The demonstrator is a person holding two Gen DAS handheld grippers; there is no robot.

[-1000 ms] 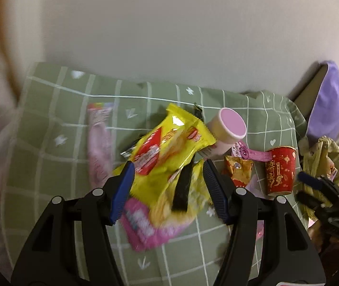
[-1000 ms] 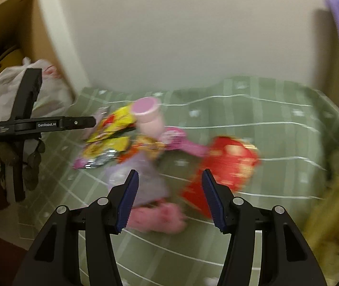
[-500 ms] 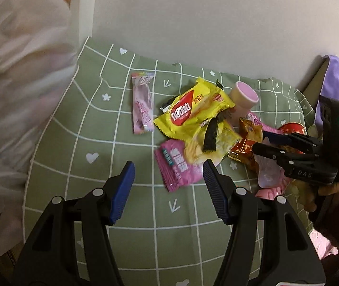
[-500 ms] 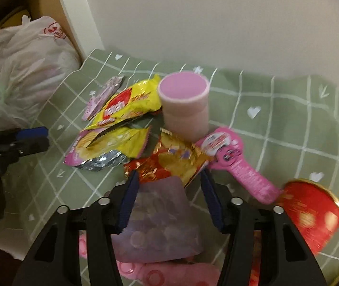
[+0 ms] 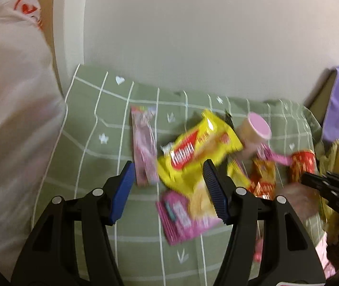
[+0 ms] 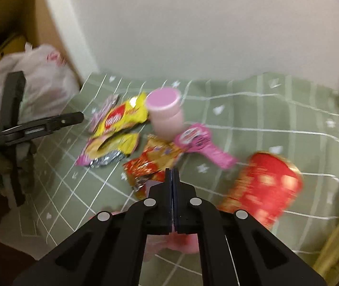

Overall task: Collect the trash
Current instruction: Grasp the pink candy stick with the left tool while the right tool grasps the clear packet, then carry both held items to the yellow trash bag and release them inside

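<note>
The left gripper (image 5: 167,166) is hovering over the green checked cloth (image 5: 98,143). Its jaws are standing about half open and are gripping nothing. Between its blue pads (image 5: 121,190) the view is showing a yellow packet (image 5: 200,152) lying flat near the middle of the cloth. A long pink wrapper (image 5: 143,143) is lying just beside that packet, on the side toward the cloth's left edge. A magenta packet (image 5: 183,219) is lying nearer the front edge.

The right gripper (image 6: 172,170) has just been closing, and its jaws are now sitting pressed together. A thin pale lilac wrapper (image 6: 151,185) is showing at their left side and is looking pinched between them, though blur is making this hard to confirm.

Just beyond the right gripper's tips a red-and-gold wrapper (image 6: 152,162) is lying on the cloth. A pink-lidded cup (image 6: 166,112) is standing upright toward the far edge. A pink hairdryer-shaped pack (image 6: 200,143) is lying beside that cup. A red paper cup (image 6: 264,186) is lying on its side toward the right edge. A torn yellow packet (image 6: 114,145) is lying below the first one. A white plastic bag (image 5: 9,119) is sitting off the cloth's left edge.
</note>
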